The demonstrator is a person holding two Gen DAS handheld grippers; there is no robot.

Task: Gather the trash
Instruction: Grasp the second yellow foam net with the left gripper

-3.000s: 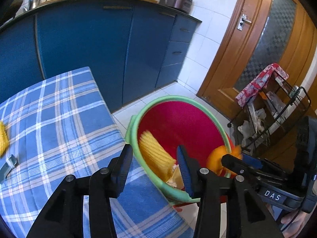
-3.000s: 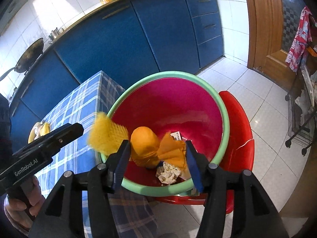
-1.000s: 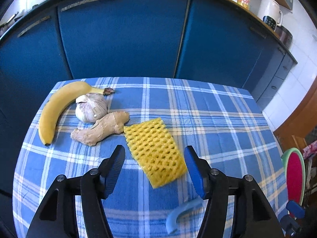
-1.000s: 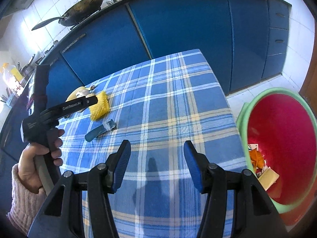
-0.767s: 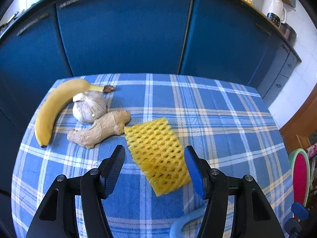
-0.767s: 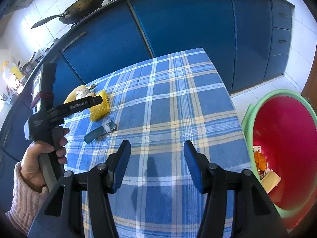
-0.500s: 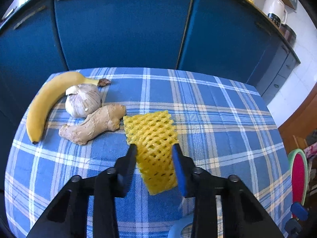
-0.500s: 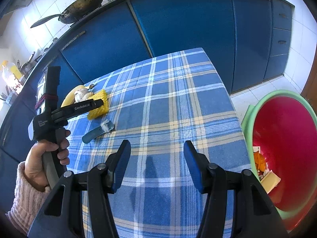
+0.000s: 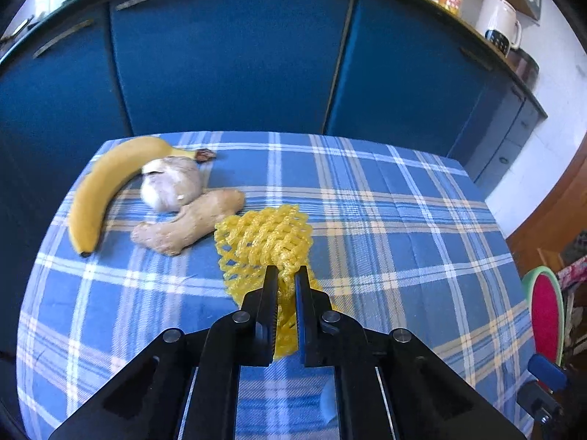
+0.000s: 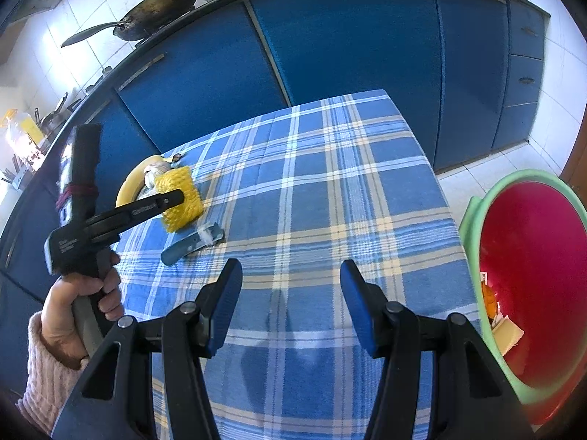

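Yellow foam net pinched in left hand-held gripper (right hand-held gripper spread, empty).

The left gripper points steeply down toward the surface, its two black jaws pinched almost together on the crumpled yellow foam net, whose mesh bulges out beyond the fingertips. In the right wrist view a bare hand in a pale pink knitted sleeve grips that tool by its upright handle, fingers wrapped around it. The right gripper also tilts downward, hovering above the surface with its blue-padded jaws standing well apart and nothing between them.
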